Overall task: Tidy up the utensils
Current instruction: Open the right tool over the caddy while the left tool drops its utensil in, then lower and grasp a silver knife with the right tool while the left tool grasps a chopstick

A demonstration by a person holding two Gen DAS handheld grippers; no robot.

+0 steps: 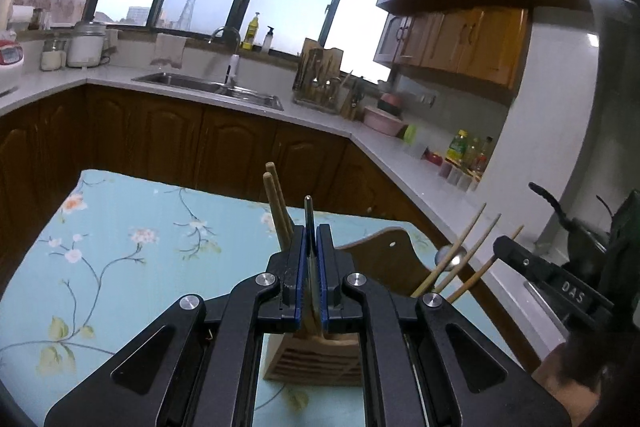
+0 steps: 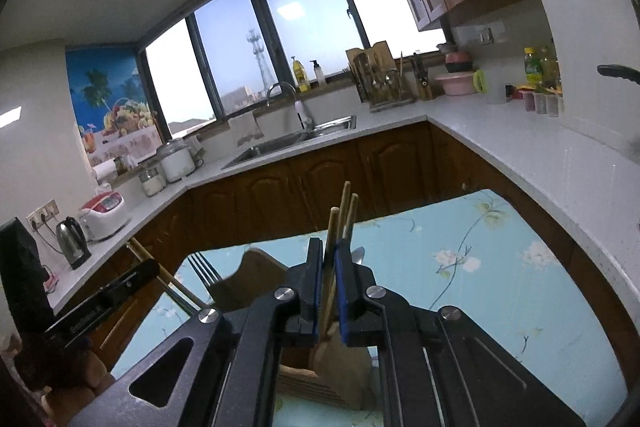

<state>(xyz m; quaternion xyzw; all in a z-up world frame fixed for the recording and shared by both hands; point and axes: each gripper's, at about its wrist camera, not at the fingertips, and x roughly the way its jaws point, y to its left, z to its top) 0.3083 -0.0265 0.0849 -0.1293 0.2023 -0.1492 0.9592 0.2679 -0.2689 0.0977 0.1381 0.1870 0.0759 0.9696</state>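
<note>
My left gripper [image 1: 311, 233] is shut on a metal utensil [image 1: 308, 219] seen edge-on, upright over a wooden utensil holder [image 1: 316, 359] on the table. Two wooden chopsticks [image 1: 276, 207] stand just left of it. In the right wrist view that utensil is a fork [image 2: 202, 269], held by the left gripper [image 2: 132, 281]. My right gripper [image 2: 329, 249] is shut on a wooden chopstick [image 2: 332, 227] above the same holder [image 2: 320, 375]. Two more chopsticks [image 2: 348, 211] and a spoon [image 2: 359, 255] rise behind it. The right gripper [image 1: 520, 259], several chopsticks [image 1: 468, 251] and the spoon [image 1: 450, 255] show at the left wrist view's right.
The table carries a light blue floral cloth [image 1: 120, 247]. A wooden chair back [image 1: 384, 255] stands beyond the holder. Behind run dark cabinets, a white counter [image 2: 520, 147] with a sink [image 1: 208, 85], a cutlery rack [image 1: 320, 79], bowls and bottles.
</note>
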